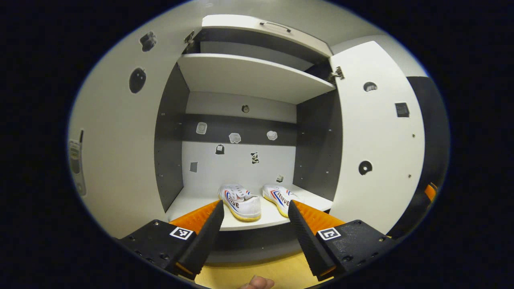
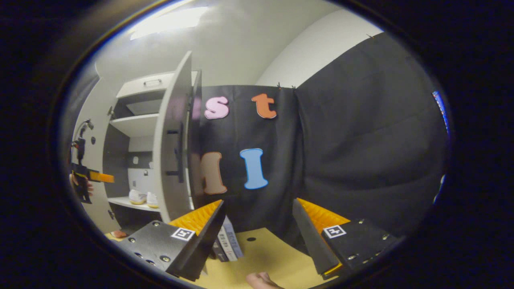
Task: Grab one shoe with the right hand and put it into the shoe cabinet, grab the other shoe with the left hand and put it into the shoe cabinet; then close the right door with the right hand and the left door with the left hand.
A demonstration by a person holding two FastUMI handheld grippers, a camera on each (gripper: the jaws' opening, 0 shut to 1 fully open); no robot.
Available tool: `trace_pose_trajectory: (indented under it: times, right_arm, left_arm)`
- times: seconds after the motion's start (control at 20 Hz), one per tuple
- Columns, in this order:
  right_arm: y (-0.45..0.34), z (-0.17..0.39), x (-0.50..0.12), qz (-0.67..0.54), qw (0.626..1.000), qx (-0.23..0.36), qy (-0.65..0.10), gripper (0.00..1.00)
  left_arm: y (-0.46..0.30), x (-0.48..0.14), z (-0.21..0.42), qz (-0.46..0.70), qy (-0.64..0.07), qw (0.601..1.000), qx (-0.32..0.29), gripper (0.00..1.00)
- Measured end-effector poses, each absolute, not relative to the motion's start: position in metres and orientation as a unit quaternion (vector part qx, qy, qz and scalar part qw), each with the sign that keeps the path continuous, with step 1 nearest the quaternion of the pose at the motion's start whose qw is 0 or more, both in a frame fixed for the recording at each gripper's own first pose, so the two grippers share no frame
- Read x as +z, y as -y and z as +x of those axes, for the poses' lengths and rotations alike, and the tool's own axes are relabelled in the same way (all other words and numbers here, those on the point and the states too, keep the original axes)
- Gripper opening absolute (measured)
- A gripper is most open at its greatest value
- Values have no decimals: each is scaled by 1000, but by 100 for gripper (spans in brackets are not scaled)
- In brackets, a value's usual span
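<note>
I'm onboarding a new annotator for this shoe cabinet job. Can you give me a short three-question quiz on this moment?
1. True or false: both shoes stand on the cabinet's bottom shelf.
2. The left gripper is: A) shut on a shoe; B) open, holding nothing; C) shut on a door.
3. In the right gripper view, what state is the right door in?

Key:
1. True; they sit side by side.
2. B; its jaws stand apart in front of the shelf.
3. Open, seen nearly edge-on; the right gripper is open and off to its side, not touching it.
</note>
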State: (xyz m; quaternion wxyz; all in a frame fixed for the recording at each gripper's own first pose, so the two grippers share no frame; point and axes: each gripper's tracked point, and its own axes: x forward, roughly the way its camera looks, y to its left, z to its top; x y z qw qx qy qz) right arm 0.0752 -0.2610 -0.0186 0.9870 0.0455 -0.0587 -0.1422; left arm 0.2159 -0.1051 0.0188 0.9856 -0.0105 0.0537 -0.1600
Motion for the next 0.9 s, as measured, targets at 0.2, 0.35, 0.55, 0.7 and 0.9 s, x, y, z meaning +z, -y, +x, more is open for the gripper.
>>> trace_pose_trajectory:
  times: [0.2, 0.35, 0.55, 0.7, 0.9]
  right_arm:
    - [299, 111, -6, 26, 994, -110, 13, 97]
    - [320, 138, 6, 14, 996, -84, -1, 100]
    - [314, 174, 28, 7, 1000, -20, -3, 100]
    - [278, 195, 48, 23, 998, 53, 0, 100]
    - [249, 227, 64, 4, 998, 65, -1, 100]
  left_arm:
    - [104, 9, 168, -3, -51, 984, -173, 96]
    - [102, 7, 141, -25, -46, 979, -195, 96]
    - [96, 0, 109, -45, -47, 973, -223, 96]
    - [83, -2, 83, -35, -36, 974, -221, 97]
    - [60, -8, 47, -44, -22, 977, -208, 96]
